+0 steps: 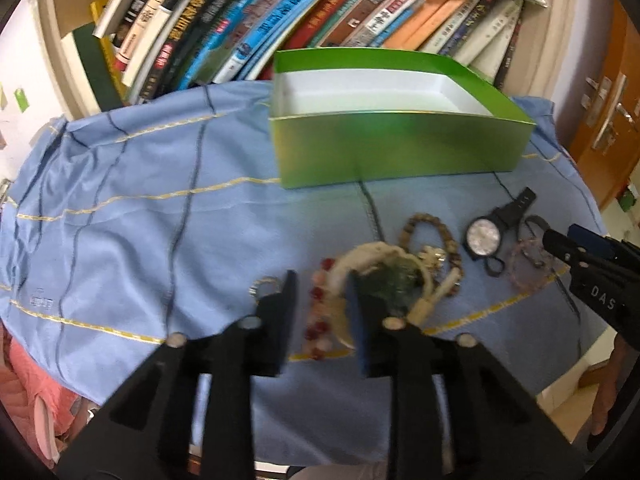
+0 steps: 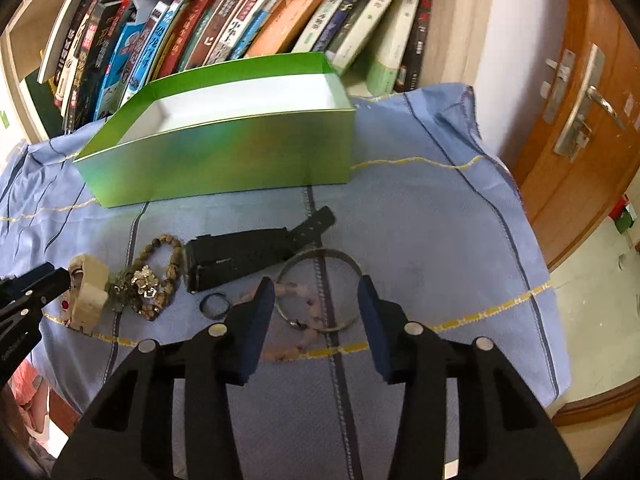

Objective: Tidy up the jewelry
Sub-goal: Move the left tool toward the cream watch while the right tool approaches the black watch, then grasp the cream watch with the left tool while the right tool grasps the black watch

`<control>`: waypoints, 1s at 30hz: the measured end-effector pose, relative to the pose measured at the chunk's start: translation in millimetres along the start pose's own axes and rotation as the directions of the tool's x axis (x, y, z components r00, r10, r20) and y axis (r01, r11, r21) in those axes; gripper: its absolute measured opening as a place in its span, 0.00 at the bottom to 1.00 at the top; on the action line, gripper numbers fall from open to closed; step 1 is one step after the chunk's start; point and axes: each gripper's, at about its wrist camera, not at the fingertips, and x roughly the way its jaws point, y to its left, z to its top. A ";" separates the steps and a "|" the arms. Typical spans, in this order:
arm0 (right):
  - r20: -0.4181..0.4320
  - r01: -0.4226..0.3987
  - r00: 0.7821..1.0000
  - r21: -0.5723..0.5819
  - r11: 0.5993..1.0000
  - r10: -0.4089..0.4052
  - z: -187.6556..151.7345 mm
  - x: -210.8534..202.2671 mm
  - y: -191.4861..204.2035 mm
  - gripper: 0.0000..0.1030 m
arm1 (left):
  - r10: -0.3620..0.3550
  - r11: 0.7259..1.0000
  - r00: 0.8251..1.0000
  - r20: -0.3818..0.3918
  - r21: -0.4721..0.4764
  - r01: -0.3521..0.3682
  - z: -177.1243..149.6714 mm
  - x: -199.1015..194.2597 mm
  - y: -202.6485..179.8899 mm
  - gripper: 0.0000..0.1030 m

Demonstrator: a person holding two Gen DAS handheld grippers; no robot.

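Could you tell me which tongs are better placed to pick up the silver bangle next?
The right tongs: they are open with the silver bangle directly between their fingers. The left tongs are open over the red bead bracelet, at the pile's far side.

Blue cloth [image 2: 420,216] with yellow and dark stripes covers the table. Behind it, a light wood bookshelf [image 1: 60,12] packed with leaning books [image 2: 224,20]. White wall, brown wooden door [image 2: 580,152] with metal lever handle [image 2: 600,100] at right. Pale floor [image 2: 592,280].
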 end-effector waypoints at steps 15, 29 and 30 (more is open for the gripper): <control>-0.037 0.058 0.998 0.029 0.998 -0.057 -1.6 19.2 -16.8 0.19 | -0.061 0.998 0.998 0.003 0.021 0.061 0.3 6.7 -10.9 0.08; 0.011 -0.035 0.999 -0.032 0.999 0.035 11.2 3.9 10.7 0.38 | -0.058 0.998 0.998 0.016 0.032 0.057 12.0 8.9 -15.8 0.13; 0.012 -0.040 0.999 -0.038 0.998 0.040 11.4 4.1 13.8 0.41 | -0.054 0.998 0.998 0.014 0.041 0.054 13.0 11.0 -19.1 0.14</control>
